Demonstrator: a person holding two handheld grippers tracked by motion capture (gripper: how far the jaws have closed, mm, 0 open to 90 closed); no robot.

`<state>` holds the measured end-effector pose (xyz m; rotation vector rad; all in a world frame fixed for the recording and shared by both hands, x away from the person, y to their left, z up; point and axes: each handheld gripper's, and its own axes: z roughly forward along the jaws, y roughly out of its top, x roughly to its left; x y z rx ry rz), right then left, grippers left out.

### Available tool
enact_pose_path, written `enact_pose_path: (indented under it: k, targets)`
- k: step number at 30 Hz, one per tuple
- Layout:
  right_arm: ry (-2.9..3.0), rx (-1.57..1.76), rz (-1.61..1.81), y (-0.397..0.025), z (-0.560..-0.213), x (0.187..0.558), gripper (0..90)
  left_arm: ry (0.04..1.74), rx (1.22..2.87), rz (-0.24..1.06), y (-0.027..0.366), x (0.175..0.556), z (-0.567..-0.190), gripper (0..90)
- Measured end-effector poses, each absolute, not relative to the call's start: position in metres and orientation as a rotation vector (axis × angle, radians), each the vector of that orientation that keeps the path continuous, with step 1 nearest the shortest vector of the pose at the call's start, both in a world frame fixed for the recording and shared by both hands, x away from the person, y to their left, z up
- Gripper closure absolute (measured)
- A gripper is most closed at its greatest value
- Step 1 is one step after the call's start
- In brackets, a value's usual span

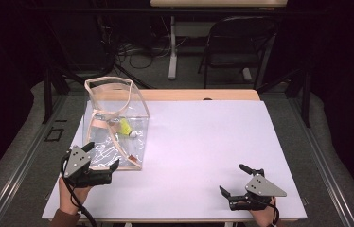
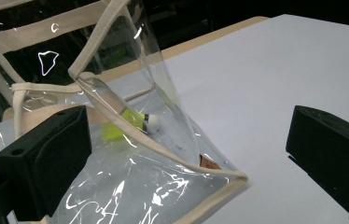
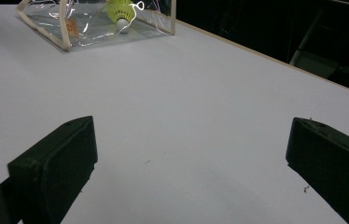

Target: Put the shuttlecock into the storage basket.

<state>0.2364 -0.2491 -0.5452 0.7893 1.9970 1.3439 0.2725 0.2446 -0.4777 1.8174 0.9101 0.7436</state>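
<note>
bag (image 2: 130, 186) top cut off by frame, shuttlecock (image 2: 133, 122) feathers blurred behind plastic

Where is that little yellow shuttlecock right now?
The shuttlecock lies inside the clear bag standing at the table's left side in the high view, just beyond the open left gripper.

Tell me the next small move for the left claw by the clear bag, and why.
Probably ease the left claw forward and close it on the near edge of the clear bag. Its jaws stand open around that lower corner, the yellow shuttlecock already lies inside the bag, and the right claw rests open far off on the table.
</note>
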Motion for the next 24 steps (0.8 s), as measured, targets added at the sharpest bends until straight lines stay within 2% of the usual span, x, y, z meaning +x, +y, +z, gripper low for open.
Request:
enact_pose_path:
  k: [24]
  targets:
    - [2.002, 0.791, 1.341, -0.249, -0.545, 0.236, 1.4, 0.907, 1.78, 0.699, 0.247, 0.264, -0.521, 0.0]
